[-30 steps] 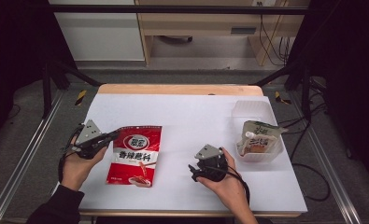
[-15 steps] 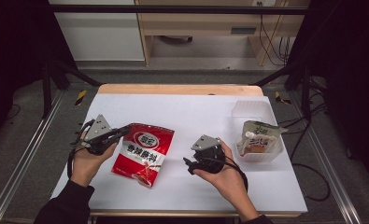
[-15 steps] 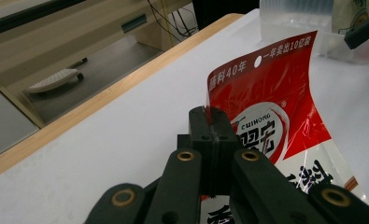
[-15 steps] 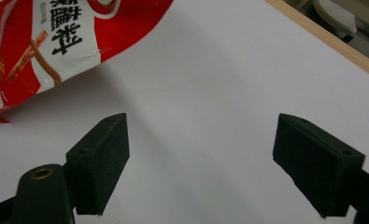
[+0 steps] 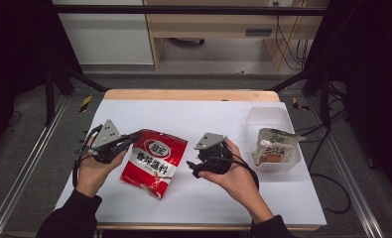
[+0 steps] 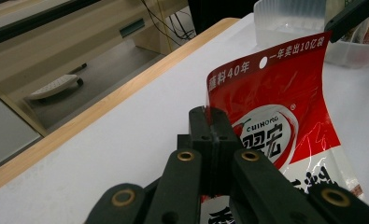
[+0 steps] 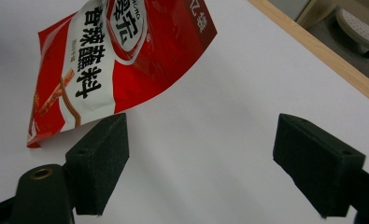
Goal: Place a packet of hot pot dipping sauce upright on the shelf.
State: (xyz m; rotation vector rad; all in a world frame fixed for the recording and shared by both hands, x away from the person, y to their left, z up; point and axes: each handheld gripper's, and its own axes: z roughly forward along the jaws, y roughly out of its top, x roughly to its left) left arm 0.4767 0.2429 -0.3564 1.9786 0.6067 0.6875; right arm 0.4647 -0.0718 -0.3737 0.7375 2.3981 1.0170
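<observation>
The red-and-white sauce packet (image 5: 154, 162), glossy with Chinese lettering, lies tilted on the white table (image 5: 213, 119). My left gripper (image 5: 134, 136) pinches its upper-left edge; my right gripper (image 5: 193, 167) is spread, empty. The packet has since shifted rightward.

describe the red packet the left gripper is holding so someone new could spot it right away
On the white table, look left of the clear plastic tub. The red sauce packet is pinched at its top corner by the left gripper. Unlike the pale pouch in the tub, it is bright red with bold black characters.
</observation>
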